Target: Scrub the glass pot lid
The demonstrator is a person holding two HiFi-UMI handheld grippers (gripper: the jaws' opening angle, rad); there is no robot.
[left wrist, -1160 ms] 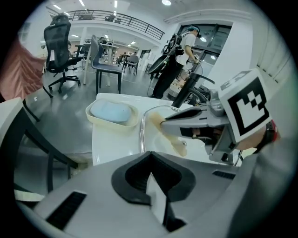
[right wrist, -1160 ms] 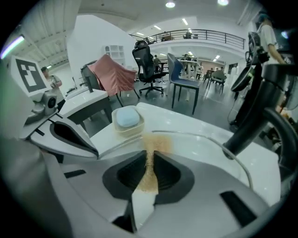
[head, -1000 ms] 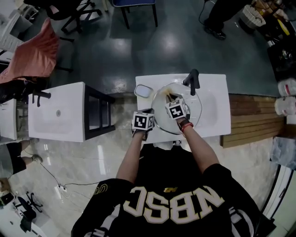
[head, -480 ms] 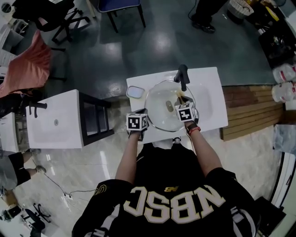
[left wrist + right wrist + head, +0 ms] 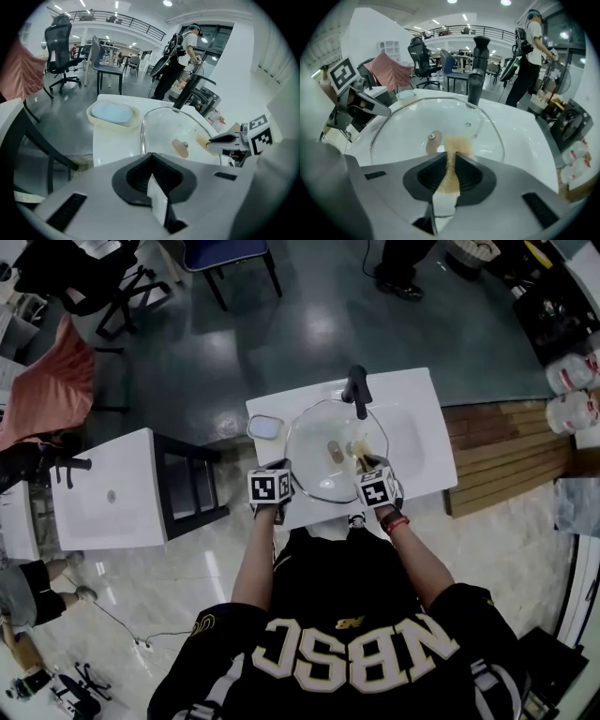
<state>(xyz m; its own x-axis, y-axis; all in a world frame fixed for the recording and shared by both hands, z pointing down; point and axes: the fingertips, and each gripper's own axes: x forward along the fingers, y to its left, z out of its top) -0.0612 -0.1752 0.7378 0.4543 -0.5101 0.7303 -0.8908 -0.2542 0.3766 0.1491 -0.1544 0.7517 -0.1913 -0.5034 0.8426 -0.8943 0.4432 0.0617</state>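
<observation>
1. The glass pot lid (image 5: 319,432) lay flat in the basin of a white sink worktop (image 5: 424,409), its knob (image 5: 336,452) near the middle.
2. The left gripper (image 5: 151,158) sat at the lid's near-left rim, jaws closed and apparently pinching that edge.
3. The right gripper (image 5: 452,157) was clamped on a tan scrubbing pad (image 5: 457,144), which pressed on the glass just right of the knob.
4. A black faucet (image 5: 356,388) stood at the far edge of the basin.
5. A cream soap dish (image 5: 265,427) holding a pale blue bar sat on the worktop, left of the lid.
</observation>
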